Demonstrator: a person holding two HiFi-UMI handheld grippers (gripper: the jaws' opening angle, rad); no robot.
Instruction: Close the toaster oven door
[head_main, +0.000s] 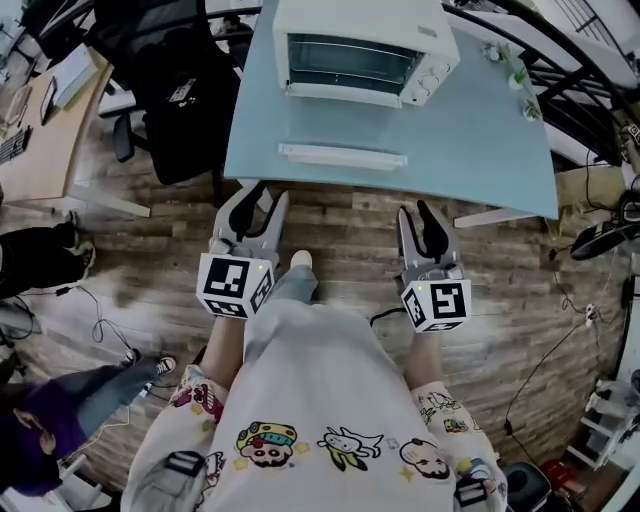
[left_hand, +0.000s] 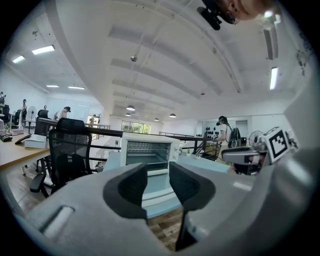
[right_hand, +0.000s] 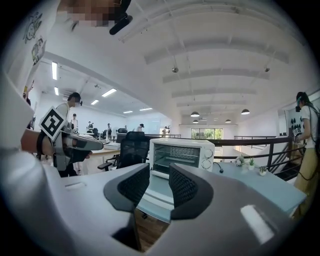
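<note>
My left tongs (head_main: 268, 192) and right tongs (head_main: 415, 210): both parted, empty. Toaster oven door (head_main: 342, 155) ahead, folded down over bench (head_main: 480, 140). Risk: if I lift off-centre, it could slip back.

A: What's by the pale blue rectangular table (head_main: 480, 150)?
B: Black mesh office chair (head_main: 175, 90) just beside its left side; small green potted plants (head_main: 518, 72) on its far right edge; brown wood-plank floor (head_main: 340, 215) beneath it.

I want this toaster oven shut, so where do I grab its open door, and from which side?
Grip the white handle bar on the free edge of the door. The door lies folded down flat toward you, hinged at the toaster oven, so come from the near side of the table and lift.
</note>
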